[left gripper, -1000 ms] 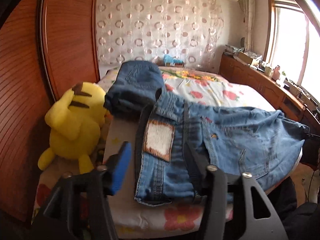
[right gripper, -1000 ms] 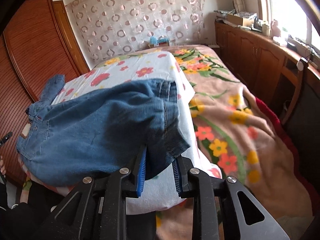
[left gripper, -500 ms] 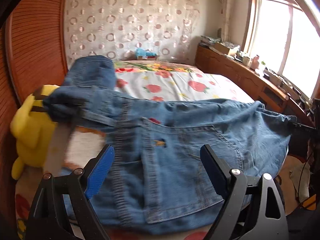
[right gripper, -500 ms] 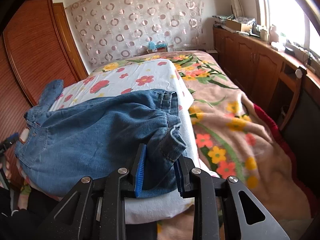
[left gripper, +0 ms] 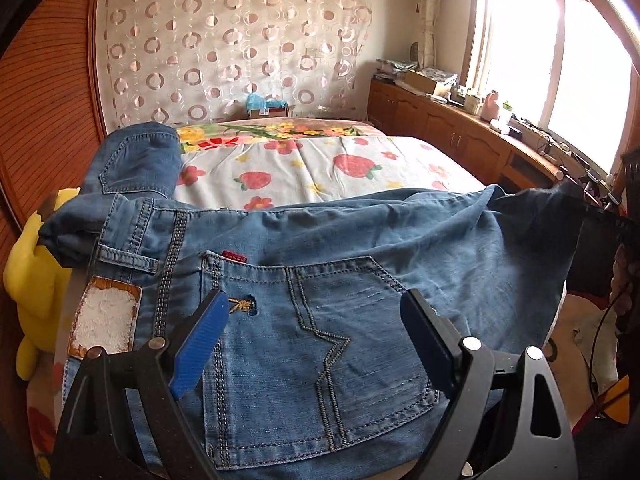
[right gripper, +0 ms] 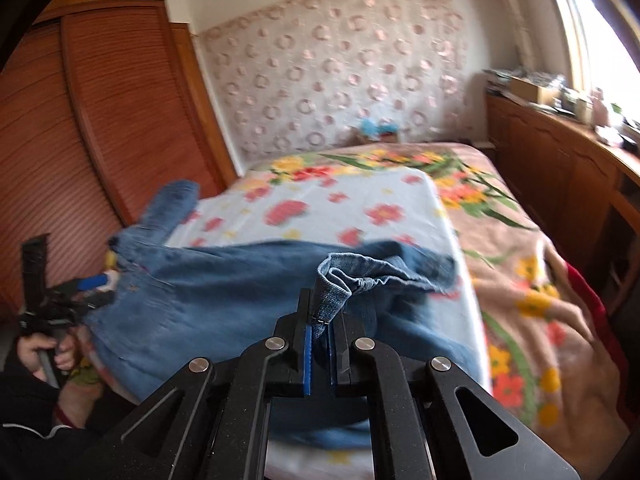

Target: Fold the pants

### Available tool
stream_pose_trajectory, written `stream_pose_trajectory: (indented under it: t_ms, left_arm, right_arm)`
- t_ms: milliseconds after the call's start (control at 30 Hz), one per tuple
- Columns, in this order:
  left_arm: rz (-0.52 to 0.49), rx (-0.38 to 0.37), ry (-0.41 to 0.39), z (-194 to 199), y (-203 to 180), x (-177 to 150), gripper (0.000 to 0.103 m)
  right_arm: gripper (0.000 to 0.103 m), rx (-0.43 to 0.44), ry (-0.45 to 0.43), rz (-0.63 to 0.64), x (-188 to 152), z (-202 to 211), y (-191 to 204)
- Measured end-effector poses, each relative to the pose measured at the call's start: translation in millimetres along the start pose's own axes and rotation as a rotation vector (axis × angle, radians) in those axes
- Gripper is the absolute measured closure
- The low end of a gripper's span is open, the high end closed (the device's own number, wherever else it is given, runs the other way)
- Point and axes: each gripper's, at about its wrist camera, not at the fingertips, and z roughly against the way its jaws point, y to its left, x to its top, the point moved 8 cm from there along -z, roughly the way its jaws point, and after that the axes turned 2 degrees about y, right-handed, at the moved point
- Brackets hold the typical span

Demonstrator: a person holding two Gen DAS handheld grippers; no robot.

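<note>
Left wrist view, pants: the blue denim pants (left gripper: 320, 264) lie across the near end of the bed (left gripper: 360, 160), seat side up, waistband to the left, legs running off to the right.
Left wrist view, back pocket: the stitched back pocket (left gripper: 320, 360) sits right under the tool.
Left wrist view, left gripper: the left gripper (left gripper: 316, 344) hovers over that pocket with its jaws spread wide, having just been opening; the cloth lies below them, not pinched.
Left wrist view, neighbours: a second, darker folded pair (left gripper: 140, 156) rests beyond the waistband, and a yellow plush toy (left gripper: 28, 280) sits at the bed's left edge.

Right wrist view, right gripper: the right gripper (right gripper: 318, 320) has just been closing and now pinches the bunched leg hem (right gripper: 340, 280), which stands up out of the pads.
Right wrist view, pants: the denim stretches away to the left towards the other tool, held by a hand (right gripper: 44, 356) at the waist end; the picture is blurred.
Right wrist view, bedding: the strawberry-print sheet (right gripper: 320, 200) lies under the pants, a flowered blanket (right gripper: 520, 260) to the right.

Step in hand: judged as taking hold of both ends before a fold, with the leg end secured and the waist end not yet gripped.
Next move calls for: the left tool to find a layer edge at the waistband and close on it, while the right keeps the hem taut enough that the leg does not sag or twist.
</note>
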Motion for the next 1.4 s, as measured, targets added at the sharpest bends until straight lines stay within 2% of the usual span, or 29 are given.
stream_pose_trajectory:
  t_ms: [400, 500, 600, 667, 700, 733, 833, 900, 967, 1067, 1300, 1400]
  left_arm:
    - [0.04, 0.043, -0.026, 14.8, 24.7, -2.5, 0.015]
    - [0.058, 0.051, -0.023, 15.3, 32.6, -5.6, 0.015]
    - [0.071, 0.05, -0.022, 14.9, 36.6, -9.2, 0.015]
    - [0.074, 0.048, -0.02, 14.1, 36.8, -10.5, 0.015]
    - [0.074, 0.047, -0.02, 13.6, 36.4, -11.0, 0.015]
    - [0.074, 0.046, -0.02, 13.2, 35.7, -11.2, 0.015]
    - [0.069, 0.036, -0.023, 12.6, 32.0, -9.6, 0.015]
    - [0.064, 0.028, -0.025, 11.9, 27.4, -7.9, 0.015]
    - [0.058, 0.017, -0.023, 9.9, 22.0, -5.9, 0.015]
    - [0.037, -0.001, -0.019, 4.3, 11.7, -2.3, 0.015]
    - [-0.03, -0.074, 0.003, -21.5, -21.8, 12.4, 0.015]
    - [-0.076, -0.124, 0.024, -36.1, -41.5, 17.7, 0.026]
  right_arm:
    - [0.098, 0.247, -0.046, 0.162, 55.2, -19.8, 107.5]
    - [0.098, 0.277, -0.042, 0.204, 57.5, -25.7, 128.3]
    - [0.098, 0.286, 0.004, 0.212, 55.1, -42.0, 132.7]
    - [0.097, 0.273, 0.035, 0.224, 53.4, -52.5, 132.1]
    - [0.088, 0.248, 0.048, 0.23, 54.0, -57.7, 130.5]
    - [0.083, 0.226, 0.056, 0.233, 54.8, -60.0, 127.1]
    - [0.077, 0.224, 0.069, 0.229, 58.3, -60.6, 122.4]
    - [0.065, 0.209, 0.069, 0.241, 60.5, -58.9, 122.6]
    - [0.064, 0.183, 0.047, 0.25, 63.1, -53.3, 131.3]
    - [0.063, 0.123, 0.037, 0.242, 55.3, -46.6, 120.4]
    - [0.058, -0.006, 0.098, 0.172, 24.7, -62.8, 80.6]
    - [0.057, -0.029, 0.13, 0.133, 11.6, -67.7, 66.0]
